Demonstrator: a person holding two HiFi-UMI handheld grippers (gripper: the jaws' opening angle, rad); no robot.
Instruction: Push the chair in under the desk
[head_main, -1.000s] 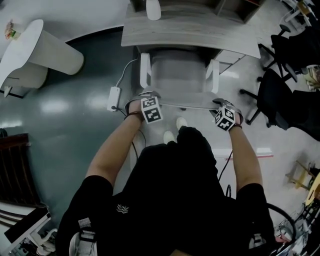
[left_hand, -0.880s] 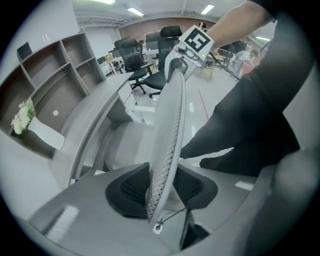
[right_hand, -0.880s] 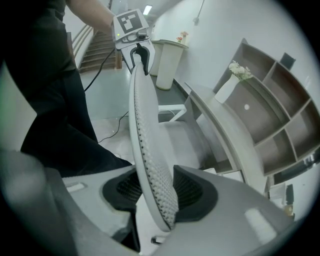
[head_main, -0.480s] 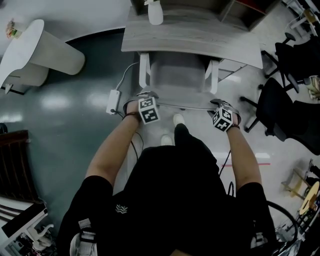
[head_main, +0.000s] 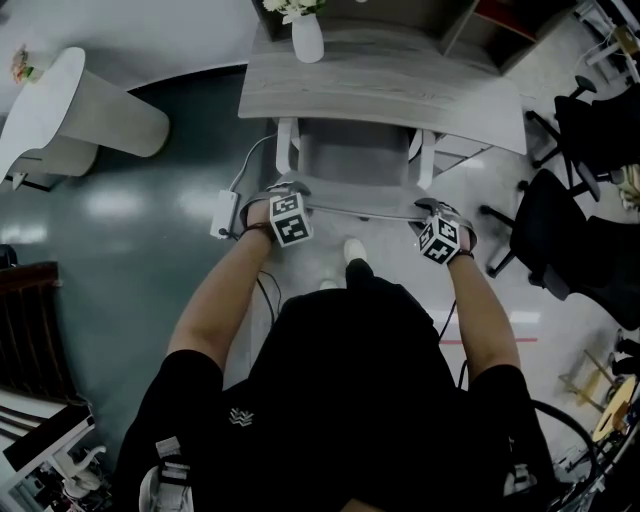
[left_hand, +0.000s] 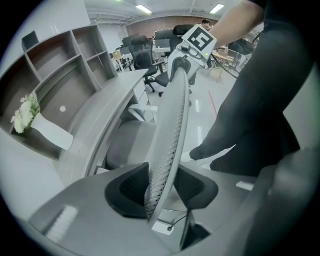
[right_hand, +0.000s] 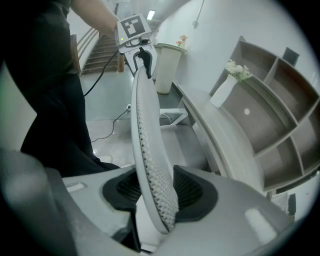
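Observation:
A white chair stands at the grey desk (head_main: 380, 85), its seat (head_main: 355, 160) partly under the desktop. Both grippers grip the top edge of the mesh backrest (head_main: 360, 212). My left gripper (head_main: 285, 215) holds the left corner, my right gripper (head_main: 440, 235) the right corner. In the left gripper view the backrest (left_hand: 172, 130) runs between the dark pads of the left gripper (left_hand: 162, 187), which press on it. The right gripper view shows the same: the backrest (right_hand: 147, 130) is clamped in the right gripper (right_hand: 159, 192). The person's legs stand right behind the chair.
A white vase (head_main: 307, 38) with flowers stands at the back of the desk, below open shelves (right_hand: 280, 105). A power strip (head_main: 224, 205) and cable lie on the floor left of the chair. Black office chairs (head_main: 560, 220) stand at the right, a white pedestal table (head_main: 80, 105) at the left.
The chair has rolled toward the desk, its seat further under the desktop. Both grippers moved with it, still on the backrest, and the person stepped forward.

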